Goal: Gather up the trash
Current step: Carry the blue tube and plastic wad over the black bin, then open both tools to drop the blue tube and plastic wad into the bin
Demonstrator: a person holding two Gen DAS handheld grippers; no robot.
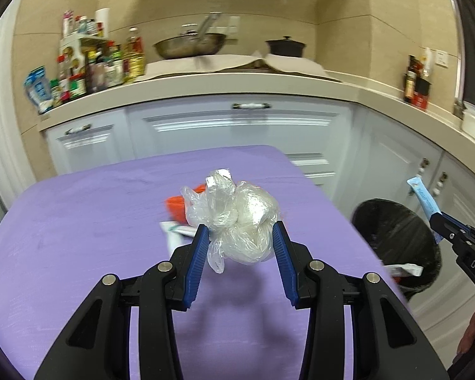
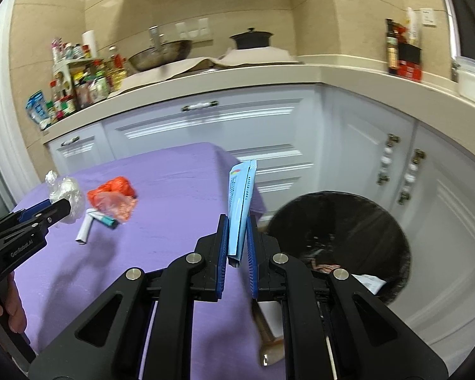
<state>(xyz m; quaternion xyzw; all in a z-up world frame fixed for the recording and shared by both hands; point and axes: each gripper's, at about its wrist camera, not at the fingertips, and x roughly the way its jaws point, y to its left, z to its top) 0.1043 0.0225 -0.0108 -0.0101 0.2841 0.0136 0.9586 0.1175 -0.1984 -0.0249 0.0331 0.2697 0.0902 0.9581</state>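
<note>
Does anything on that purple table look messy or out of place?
Yes. Litter lies loose on the purple table: a crumpled orange bag and a small squeezed tube lying askew beside it. The black bin at the table's edge already holds scraps.

A big metal wok point(image 1: 189, 46) sits on the back counter point(image 1: 205, 84), next to a black pot with a lid point(image 1: 285, 47). Lots of sauce bottles point(image 1: 107, 63) stand crowded at the left end. White cupboard doors point(image 1: 237, 126) are below. A purple cloth point(image 1: 95, 221) covers the near counter.
</note>
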